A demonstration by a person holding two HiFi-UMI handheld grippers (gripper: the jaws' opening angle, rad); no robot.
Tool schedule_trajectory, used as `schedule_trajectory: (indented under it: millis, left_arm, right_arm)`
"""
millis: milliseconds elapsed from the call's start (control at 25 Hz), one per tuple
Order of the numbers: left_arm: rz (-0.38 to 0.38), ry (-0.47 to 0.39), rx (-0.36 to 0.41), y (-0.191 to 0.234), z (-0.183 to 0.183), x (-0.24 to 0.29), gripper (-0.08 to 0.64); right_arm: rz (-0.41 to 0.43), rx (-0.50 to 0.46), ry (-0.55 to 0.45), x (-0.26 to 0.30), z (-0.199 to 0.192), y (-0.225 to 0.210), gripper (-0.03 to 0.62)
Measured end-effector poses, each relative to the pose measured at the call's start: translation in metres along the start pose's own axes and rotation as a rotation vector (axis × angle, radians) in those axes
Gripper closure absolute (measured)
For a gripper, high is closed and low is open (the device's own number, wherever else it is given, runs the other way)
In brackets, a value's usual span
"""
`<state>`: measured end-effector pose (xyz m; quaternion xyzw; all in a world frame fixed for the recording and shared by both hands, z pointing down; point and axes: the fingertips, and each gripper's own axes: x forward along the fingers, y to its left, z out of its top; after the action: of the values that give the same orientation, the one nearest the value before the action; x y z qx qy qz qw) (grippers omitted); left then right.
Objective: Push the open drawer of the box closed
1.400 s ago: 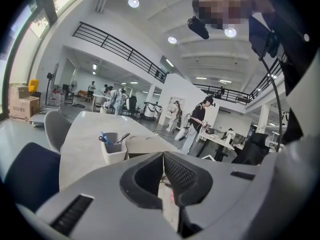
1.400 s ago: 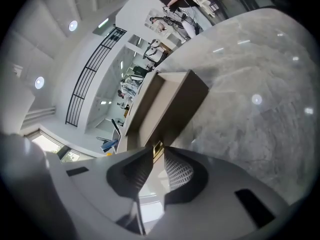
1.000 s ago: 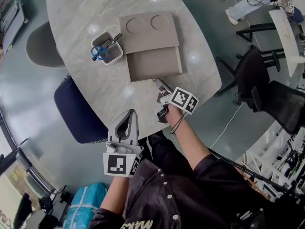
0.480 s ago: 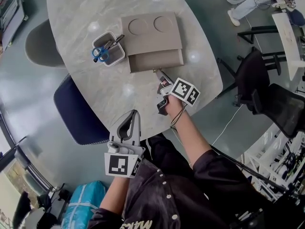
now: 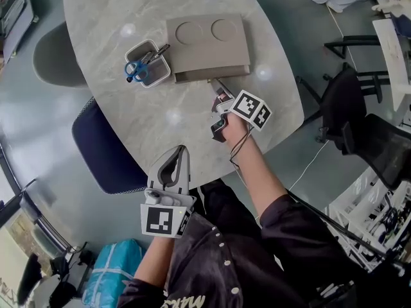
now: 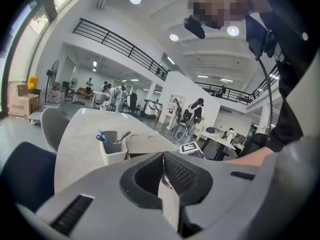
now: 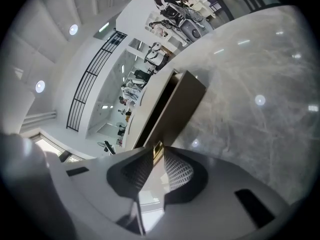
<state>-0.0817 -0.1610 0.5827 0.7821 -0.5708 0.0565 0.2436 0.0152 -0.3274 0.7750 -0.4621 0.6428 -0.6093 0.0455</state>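
Note:
A tan box (image 5: 207,40) with two round hollows in its top lies on the marble table (image 5: 128,117). Its drawer (image 5: 212,74) shows as just a narrow strip at the near side, and in the right gripper view a dark slit still parts the drawer front (image 7: 176,109) from the box. My right gripper (image 5: 214,83) reaches to the middle of that front; its jaws are shut on the small brass knob (image 7: 158,149). My left gripper (image 5: 180,151) hangs at the table's near edge, far from the box, shut and holding nothing (image 6: 163,154).
A white cup (image 5: 148,64) with blue scissors and pens stands just left of the box. A dark blue chair (image 5: 103,146) and a grey chair (image 5: 54,59) sit at the table's left side. Black office chairs (image 5: 350,108) stand to the right.
The drawer has slid into the box, from wide open to almost flush. My right gripper moved forward with it, still on the knob. The left gripper stayed where it was.

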Motion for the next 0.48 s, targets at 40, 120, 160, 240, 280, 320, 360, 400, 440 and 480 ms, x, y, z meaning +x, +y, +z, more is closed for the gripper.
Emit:
schedule_trajectory:
  millis: [40, 120, 160, 240, 280, 320, 360, 400, 440, 480]
  left_arm:
    - [0.002, 0.002, -0.001, 0.001, -0.001, 0.0, 0.543]
    - [0.003, 0.007, 0.0, 0.001, -0.001, 0.001, 0.543]
    - [0.003, 0.008, 0.001, 0.001, -0.002, 0.002, 0.543]
    - [0.004, 0.011, 0.001, 0.001, -0.002, 0.003, 0.543]
    - [0.004, 0.012, 0.0, 0.001, -0.002, 0.004, 0.543]
    - [0.005, 0.013, -0.001, 0.002, -0.003, 0.004, 0.543]
    - [0.005, 0.015, -0.002, 0.002, -0.004, 0.005, 0.543]
    - [0.005, 0.018, -0.003, 0.001, -0.005, 0.005, 0.543]
    - [0.004, 0.02, -0.004, 0.001, -0.006, 0.005, 0.543]
    - [0.004, 0.021, -0.004, 0.0, -0.006, 0.005, 0.543]
  right_arm:
    - [0.001, 0.002, -0.002, 0.003, 0.001, 0.001, 0.531]
    - [0.005, 0.004, -0.004, 0.007, 0.005, 0.003, 0.531]
    - [0.007, 0.005, -0.005, 0.009, 0.007, 0.004, 0.531]
    - [0.012, 0.004, -0.009, 0.014, 0.012, 0.006, 0.531]
    - [0.014, 0.004, -0.011, 0.016, 0.013, 0.007, 0.531]
    - [0.015, 0.003, -0.013, 0.018, 0.015, 0.008, 0.531]
    - [0.016, 0.004, -0.014, 0.02, 0.016, 0.009, 0.531]
    - [0.016, 0.005, -0.014, 0.021, 0.017, 0.01, 0.531]
    - [0.016, 0.008, -0.014, 0.022, 0.018, 0.01, 0.531]
    - [0.016, 0.01, -0.014, 0.023, 0.019, 0.011, 0.531]
